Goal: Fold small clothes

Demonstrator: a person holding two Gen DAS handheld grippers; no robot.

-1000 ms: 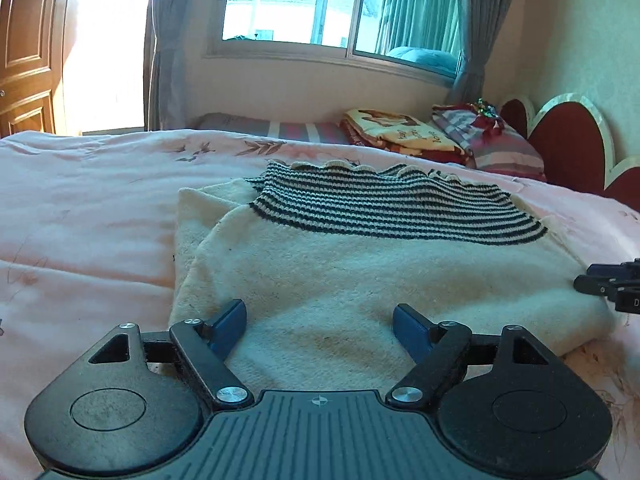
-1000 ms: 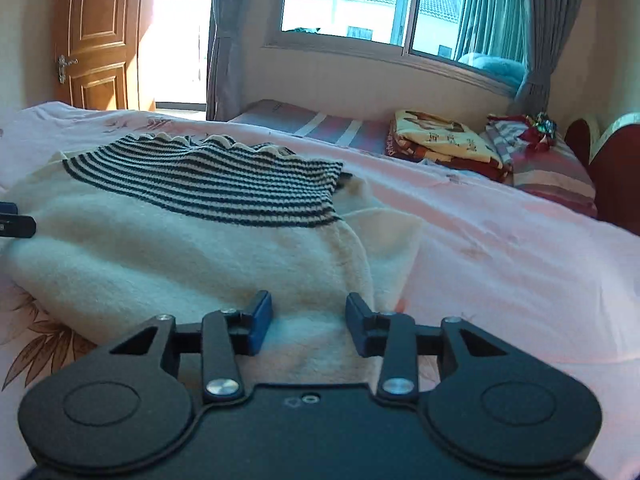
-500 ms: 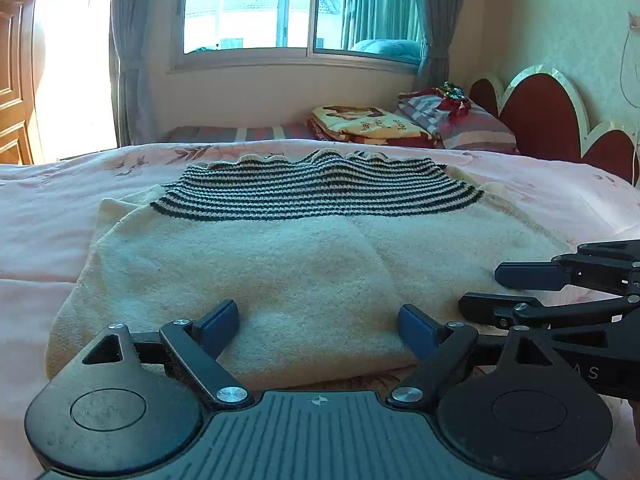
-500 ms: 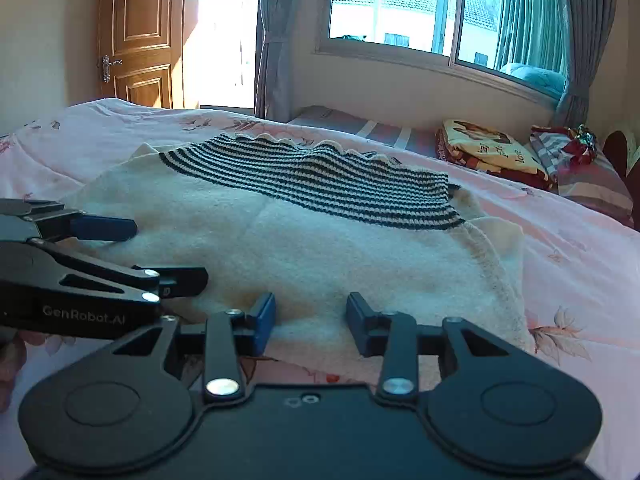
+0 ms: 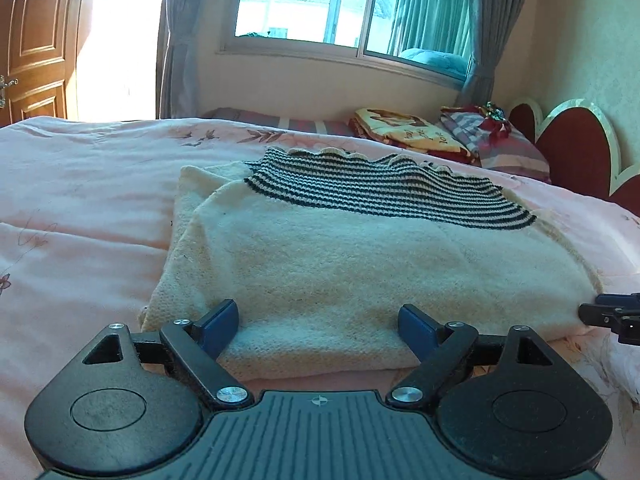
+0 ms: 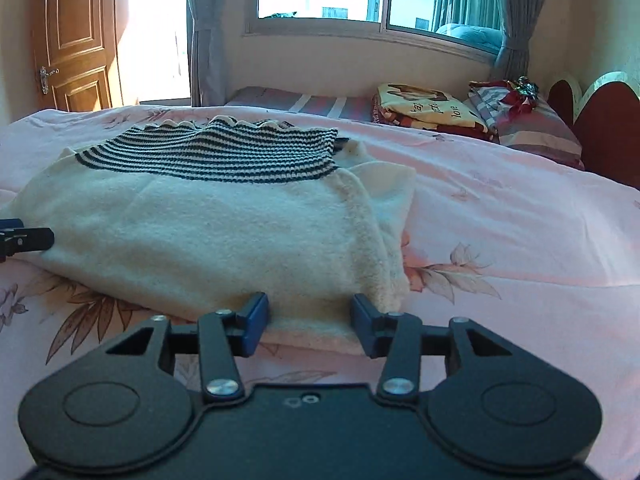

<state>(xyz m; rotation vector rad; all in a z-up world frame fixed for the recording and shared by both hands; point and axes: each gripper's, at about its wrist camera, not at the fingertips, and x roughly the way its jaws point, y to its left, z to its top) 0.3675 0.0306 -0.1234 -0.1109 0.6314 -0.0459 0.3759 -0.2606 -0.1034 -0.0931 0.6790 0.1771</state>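
Observation:
A cream knitted sweater (image 5: 360, 256) with a black-striped band (image 5: 384, 196) lies folded on the pink bedspread (image 5: 80, 200). My left gripper (image 5: 316, 314) stands wide open at the sweater's near left edge, with the folded hem lying between its blue fingers (image 5: 220, 320). In the right wrist view the sweater (image 6: 208, 224) fills the left half. My right gripper (image 6: 308, 306) is at its near right corner; its jaws are opening with the hem between them, and the pads do not press on it. Each gripper's tips show at the other view's edge: the right gripper (image 5: 612, 316) and the left gripper (image 6: 24, 238).
Folded blankets and pillows (image 5: 440, 136) lie at the far side by the red headboard (image 5: 576, 152). A window with curtains (image 5: 344, 8) is behind the bed and a wooden door (image 6: 76, 36) is at the far left. Pink bedspread (image 6: 520, 220) spreads to the right of the sweater.
Half a second ago both grippers sat close together near the sweater's middle; now they are apart at its near corners. The right jaws stand wider than before.

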